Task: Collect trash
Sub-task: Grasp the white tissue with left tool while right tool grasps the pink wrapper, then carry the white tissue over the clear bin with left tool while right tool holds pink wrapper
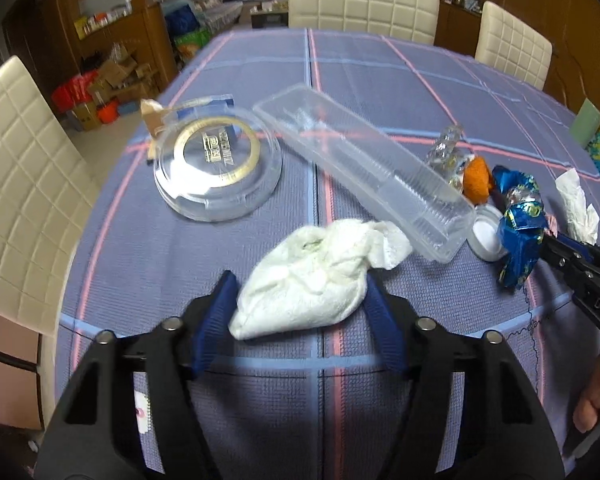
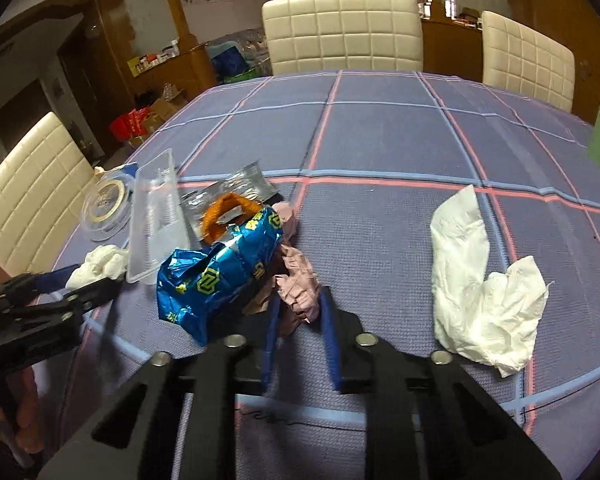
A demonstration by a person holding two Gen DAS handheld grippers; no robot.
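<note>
- The right gripper [image 2: 298, 312] jaws pinch a crumpled pink paper [image 2: 296, 280].
- A blue foil wrapper [image 2: 216, 272] lies just left of the jaws.
- A white tissue [image 2: 480, 288] lies right of them on the desk [image 2: 380, 140].

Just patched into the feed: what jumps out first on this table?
The shiny blue foil wrapper in the trash pile, left of the right gripper, which pinches a crumpled pink paper. The left gripper straddles a wadded white tissue; another white tissue lies alone to the right.

Round lid [image 1: 216, 168] left of the long tray [image 1: 364, 172], wadded tissue [image 1: 316, 276] before both, wrapper [image 1: 520, 236] rightward.
</note>
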